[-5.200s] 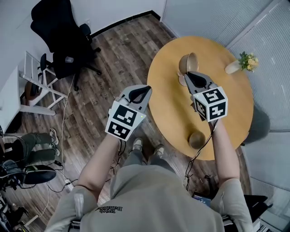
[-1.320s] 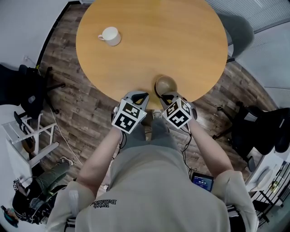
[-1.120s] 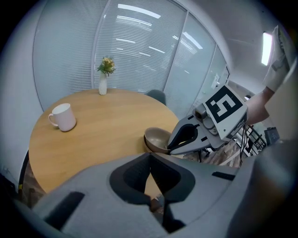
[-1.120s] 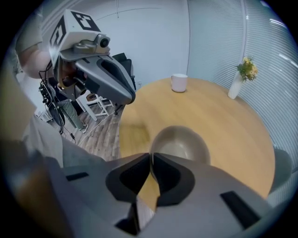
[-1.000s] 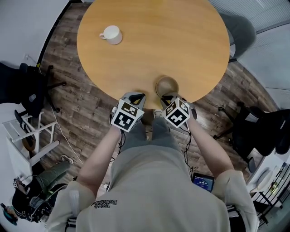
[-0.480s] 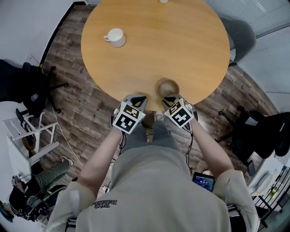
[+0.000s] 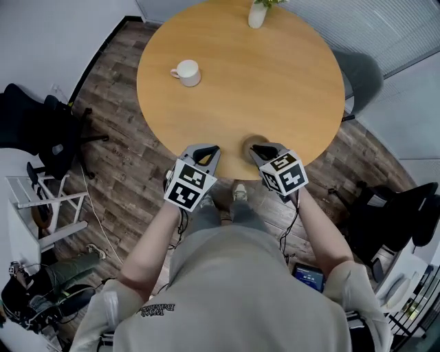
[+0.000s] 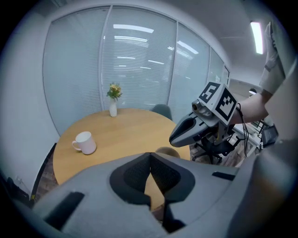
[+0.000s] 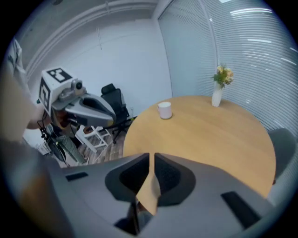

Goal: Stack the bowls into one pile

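Observation:
A brown bowl (image 7: 249, 142) sits near the front edge of the round wooden table (image 7: 261, 75); I cannot tell whether it is one bowl or a nested pile. My right gripper (image 7: 258, 150) hovers at the bowl's near side and hides part of it, with its jaws shut on nothing. My left gripper (image 7: 208, 150) hangs just off the table's edge, to the left of the bowl, also shut and empty. In the left gripper view the bowl (image 8: 166, 152) shows just past the shut jaws (image 8: 150, 158), below the right gripper (image 8: 175, 138).
A white mug (image 7: 186, 72) stands at the table's left and a white vase with flowers (image 7: 258, 14) at its far edge. A grey chair (image 7: 357, 72) is at the table's right. Black office chairs (image 7: 34, 130) (image 7: 395, 213) stand on the wood floor on both sides.
The table has slid upward in the head view, bringing the vase into sight. Both grippers stay at the table's near edge, and the right one now covers more of the bowl.

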`<state>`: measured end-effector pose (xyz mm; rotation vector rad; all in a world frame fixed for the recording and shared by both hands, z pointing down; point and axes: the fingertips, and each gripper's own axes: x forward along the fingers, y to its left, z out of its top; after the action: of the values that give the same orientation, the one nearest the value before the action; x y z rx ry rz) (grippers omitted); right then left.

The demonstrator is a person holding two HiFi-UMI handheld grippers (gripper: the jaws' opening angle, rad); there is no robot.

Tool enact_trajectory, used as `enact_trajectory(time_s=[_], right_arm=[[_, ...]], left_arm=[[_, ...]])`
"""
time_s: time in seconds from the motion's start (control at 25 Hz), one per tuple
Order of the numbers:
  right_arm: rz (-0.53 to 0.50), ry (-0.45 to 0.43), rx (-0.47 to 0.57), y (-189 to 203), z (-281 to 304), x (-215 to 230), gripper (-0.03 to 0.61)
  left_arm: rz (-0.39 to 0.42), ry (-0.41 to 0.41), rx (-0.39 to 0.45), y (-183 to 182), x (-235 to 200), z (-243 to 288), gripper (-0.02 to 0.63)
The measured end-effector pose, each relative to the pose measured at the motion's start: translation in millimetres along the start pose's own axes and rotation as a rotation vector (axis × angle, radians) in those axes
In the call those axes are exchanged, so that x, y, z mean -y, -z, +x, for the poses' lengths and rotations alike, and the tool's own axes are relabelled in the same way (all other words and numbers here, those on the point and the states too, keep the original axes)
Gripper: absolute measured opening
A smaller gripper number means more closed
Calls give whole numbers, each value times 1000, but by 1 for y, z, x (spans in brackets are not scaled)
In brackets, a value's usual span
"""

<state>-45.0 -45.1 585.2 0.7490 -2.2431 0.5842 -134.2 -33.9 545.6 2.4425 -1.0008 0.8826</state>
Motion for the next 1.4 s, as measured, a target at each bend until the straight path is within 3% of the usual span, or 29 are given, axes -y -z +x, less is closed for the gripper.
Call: enact_trajectory(time_s=[0.28,0.56,0.92,1.04,1.4], right_arm=[[45,-33,254,-101,-53,-16,35],[1,-69,459,-182,-113,-43,35],[-70,-80,614,-239,-175,-63,35],[-90,-85,660,-257,-195,-73,35],[-202,-68,733,-280,-225,-94,34]], left_arm=[[64,-79,112,-49,-15,-53,20],[130,-157,275,-106,-22,-116,20],[150,-294,493,-165,-39,-195,20],[157,-353,519,-170,-47,-218,20],[174,-426,567,-176,-45,-261,20]])
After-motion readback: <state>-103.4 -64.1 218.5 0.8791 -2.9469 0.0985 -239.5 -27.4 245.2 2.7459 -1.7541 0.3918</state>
